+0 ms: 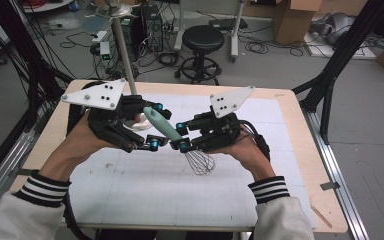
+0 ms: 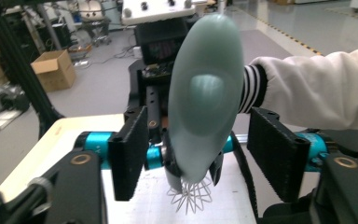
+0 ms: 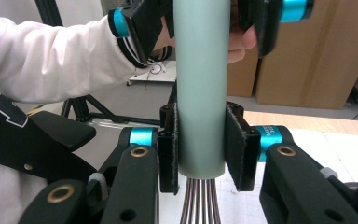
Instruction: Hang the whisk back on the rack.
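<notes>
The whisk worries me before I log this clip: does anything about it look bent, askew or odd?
Nothing looks damaged. The pale green-handled wire whisk is held in the air, tilted. The right gripper clamps its handle just above the wires; the left gripper stands open around the handle's rounded end.

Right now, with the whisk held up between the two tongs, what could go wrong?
1. Only the right tongs clamp the whisk, low on its smooth handle; it might slide or pivot.
2. The left tongs stand open around the handle's rounded end, so closing there could squeeze it out.
3. If it drops, the wire head hangs above the table and could get bent.
</notes>
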The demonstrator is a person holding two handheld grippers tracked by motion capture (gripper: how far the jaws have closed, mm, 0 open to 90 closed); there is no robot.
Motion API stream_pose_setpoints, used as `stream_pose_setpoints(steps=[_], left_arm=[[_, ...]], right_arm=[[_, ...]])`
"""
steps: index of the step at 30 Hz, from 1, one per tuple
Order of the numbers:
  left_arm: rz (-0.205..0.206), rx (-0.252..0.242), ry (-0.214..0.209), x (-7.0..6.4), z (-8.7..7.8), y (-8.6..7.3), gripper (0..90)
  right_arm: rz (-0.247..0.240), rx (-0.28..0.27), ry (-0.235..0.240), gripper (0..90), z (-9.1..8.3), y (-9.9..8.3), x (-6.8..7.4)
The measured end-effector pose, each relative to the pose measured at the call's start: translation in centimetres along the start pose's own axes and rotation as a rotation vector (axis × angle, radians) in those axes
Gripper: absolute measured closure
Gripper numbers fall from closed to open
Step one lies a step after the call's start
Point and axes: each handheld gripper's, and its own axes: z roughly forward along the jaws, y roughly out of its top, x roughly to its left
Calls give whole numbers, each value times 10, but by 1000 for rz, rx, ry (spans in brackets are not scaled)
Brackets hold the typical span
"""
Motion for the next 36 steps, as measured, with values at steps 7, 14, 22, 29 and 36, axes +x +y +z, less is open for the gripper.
stream_pose_setpoints(steps=[7, 14, 22, 29, 36], left_arm=[[9, -12, -19, 0, -1, 0, 474], [25, -23, -41, -1, 1, 0, 531], [41, -28, -44, -2, 0, 1, 628], [44, -35, -46, -3, 0, 2, 659], [45, -34, -32, -4, 0, 3, 662]], right_arm=[[-8, -14, 20, 688, 0, 1, 1], [-11, -19, 32, 688, 1, 1, 1], [-10, -12, 40, 688, 3, 1, 1], [-13, -16, 48, 688, 4, 1, 2], [-14, -23, 43, 686, 4, 1, 2]])
